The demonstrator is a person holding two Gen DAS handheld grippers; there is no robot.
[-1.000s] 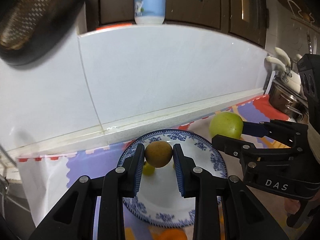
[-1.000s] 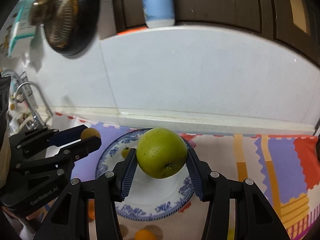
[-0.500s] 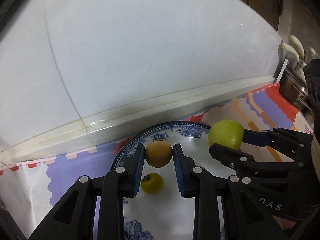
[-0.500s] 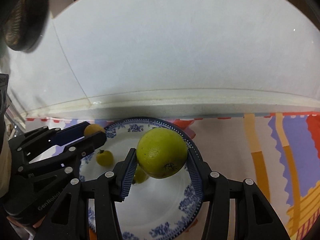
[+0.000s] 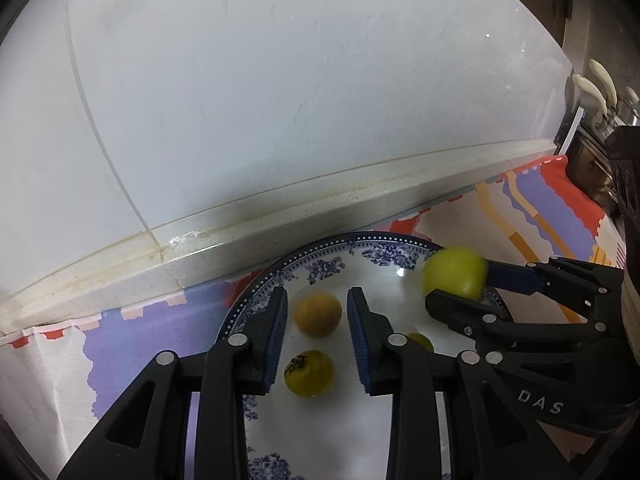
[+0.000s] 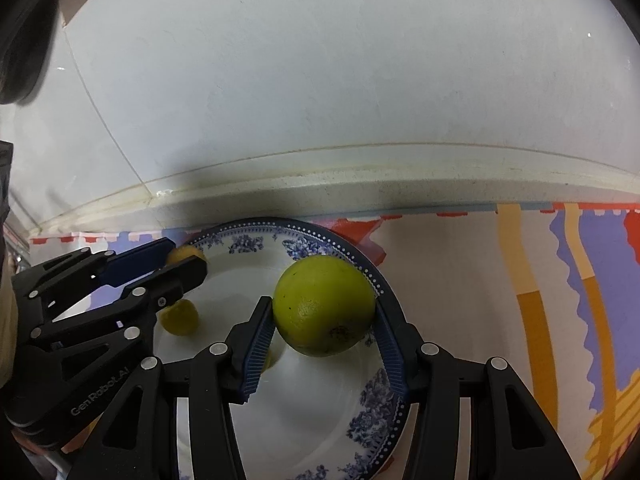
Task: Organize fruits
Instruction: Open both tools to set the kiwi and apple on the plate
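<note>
Both tools hang over the plate (image 5: 256,300): left tool (image 5: 317,334) has just parted, seemingly releasing the brown fruit (image 5: 318,315); right tool (image 6: 324,344) clamps the green fruit (image 6: 324,305).

A white tiled wall (image 5: 280,100) fills the far side, with a pale stone ledge (image 5: 280,216) along its foot. On the table lies a patterned mat (image 6: 500,280) in purple, red and orange. Cream-handled utensils (image 5: 592,88) stand far right.

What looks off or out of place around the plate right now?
Nothing is spilled or damaged. The left gripper has just been opening, and the small brown fruit sits loose between its pads over the plate. The right gripper grips the big green fruit.
</note>
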